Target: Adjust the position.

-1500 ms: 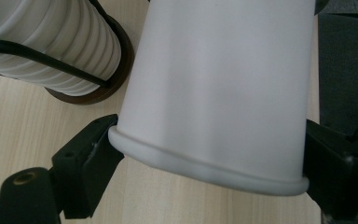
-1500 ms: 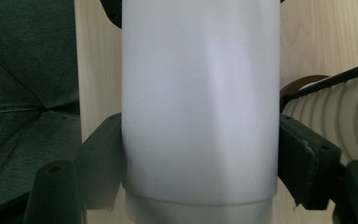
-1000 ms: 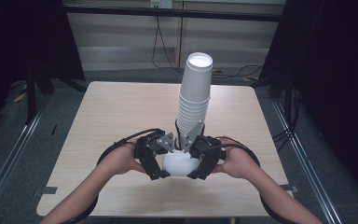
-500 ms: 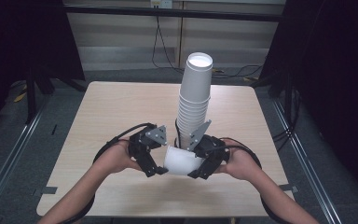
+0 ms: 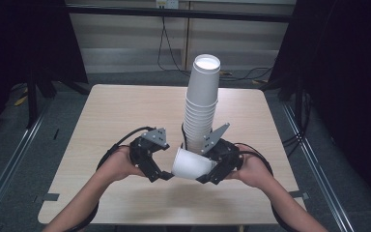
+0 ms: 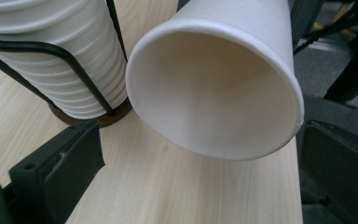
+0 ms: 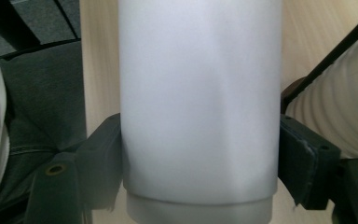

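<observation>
Cup is being pinched sideways by the right tool, just pulled off the stack; left tool is spread wide beside its rim, likely being repositioned next.

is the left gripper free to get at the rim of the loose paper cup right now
Probably yes. The left gripper stands open, and the paper cup, held sideways by the right gripper, turns its open rim toward it with nothing between; the cup stack stands behind.

I see the single cup lying sideways above the table, just before the cup stack, between both grippers
</observation>
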Available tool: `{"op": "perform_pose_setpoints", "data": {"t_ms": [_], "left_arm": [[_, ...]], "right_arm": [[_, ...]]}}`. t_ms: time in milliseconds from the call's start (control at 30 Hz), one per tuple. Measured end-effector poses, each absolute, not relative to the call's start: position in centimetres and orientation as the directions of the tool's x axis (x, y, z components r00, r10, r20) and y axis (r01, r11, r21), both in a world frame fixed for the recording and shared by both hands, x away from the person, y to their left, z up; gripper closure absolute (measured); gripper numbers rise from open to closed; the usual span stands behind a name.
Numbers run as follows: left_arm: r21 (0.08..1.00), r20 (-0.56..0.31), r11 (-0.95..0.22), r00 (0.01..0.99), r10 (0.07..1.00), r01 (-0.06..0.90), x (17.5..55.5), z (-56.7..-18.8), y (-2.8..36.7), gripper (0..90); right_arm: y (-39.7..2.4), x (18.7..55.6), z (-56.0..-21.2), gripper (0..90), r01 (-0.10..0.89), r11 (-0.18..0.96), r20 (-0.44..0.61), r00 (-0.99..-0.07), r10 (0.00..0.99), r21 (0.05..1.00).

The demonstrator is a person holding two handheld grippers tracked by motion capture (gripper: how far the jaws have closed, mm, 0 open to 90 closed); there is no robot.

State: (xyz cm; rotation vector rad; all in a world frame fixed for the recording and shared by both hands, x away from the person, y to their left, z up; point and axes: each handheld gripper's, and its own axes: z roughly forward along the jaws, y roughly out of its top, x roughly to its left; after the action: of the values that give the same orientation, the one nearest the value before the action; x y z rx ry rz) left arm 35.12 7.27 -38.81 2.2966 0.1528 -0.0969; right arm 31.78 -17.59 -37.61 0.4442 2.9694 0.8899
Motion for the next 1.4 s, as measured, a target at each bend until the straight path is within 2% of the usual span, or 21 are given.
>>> {"op": "perform_pose_setpoints", "data": {"t_ms": [633,1400], "left_arm": [[0.753,-0.155,-0.632,0.983,0.101,0.184,35.36,-39.65,7.27,0.0],[0.768,-0.175,-0.614,0.982,0.070,0.181,35.44,-39.37,7.14,0.0]], "right_arm": [[-17.82,31.84,-37.63,25.3,0.283,0.769,0.093,-0.955,0.282,0.572],[-17.39,31.88,-37.42,25.1,0.266,0.757,0.096,-0.960,0.261,0.598]]}}
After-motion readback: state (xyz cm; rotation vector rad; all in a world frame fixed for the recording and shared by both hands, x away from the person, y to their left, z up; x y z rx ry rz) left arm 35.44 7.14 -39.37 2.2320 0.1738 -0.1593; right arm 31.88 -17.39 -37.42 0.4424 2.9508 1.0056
